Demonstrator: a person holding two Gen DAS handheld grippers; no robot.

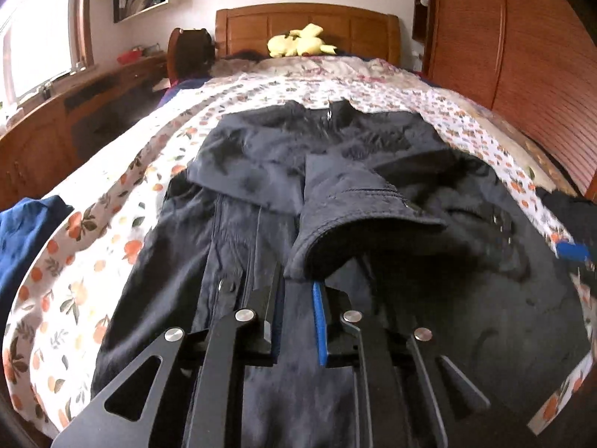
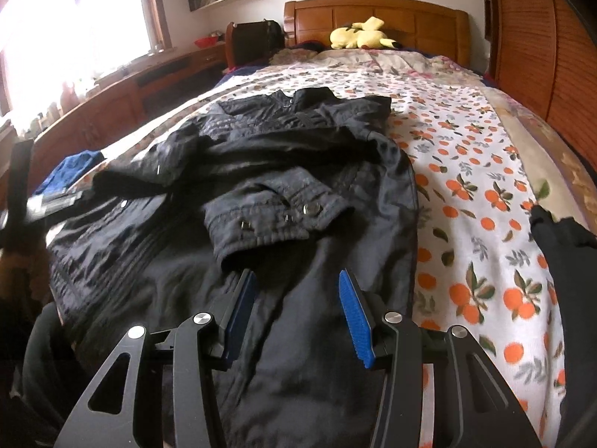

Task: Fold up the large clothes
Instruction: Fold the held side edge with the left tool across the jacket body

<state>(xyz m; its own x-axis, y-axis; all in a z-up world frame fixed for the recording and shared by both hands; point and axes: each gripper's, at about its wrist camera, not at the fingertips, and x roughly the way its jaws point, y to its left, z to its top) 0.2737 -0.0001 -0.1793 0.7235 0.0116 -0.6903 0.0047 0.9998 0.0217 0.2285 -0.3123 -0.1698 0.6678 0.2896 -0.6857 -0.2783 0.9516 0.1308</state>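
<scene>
A dark navy jacket [image 1: 224,261] lies spread on the orange-print bedspread [image 1: 93,261], collar toward the headboard. In the left wrist view one sleeve cuff [image 1: 365,224] is raised and drapes over the tips of my left gripper [image 1: 298,280], which stands narrow and shut on the cuff's edge; the fingertips are hidden under the cloth. In the right wrist view the jacket [image 2: 261,336] fills the middle. The other cuff [image 2: 276,220], with metal snaps, lies flat on the jacket's front. My right gripper [image 2: 297,274] hovers just short of that cuff, open, with nothing between its blue pads [image 2: 354,317].
A yellow plush toy [image 2: 360,35] rests by the wooden headboard [image 2: 410,15]. A blue garment [image 1: 26,239] lies at the bed's left edge. A wooden wardrobe [image 1: 522,56] lines the right side, and a desk [image 2: 112,112] runs under the window. Dark cloth [image 2: 567,261] hangs at the right.
</scene>
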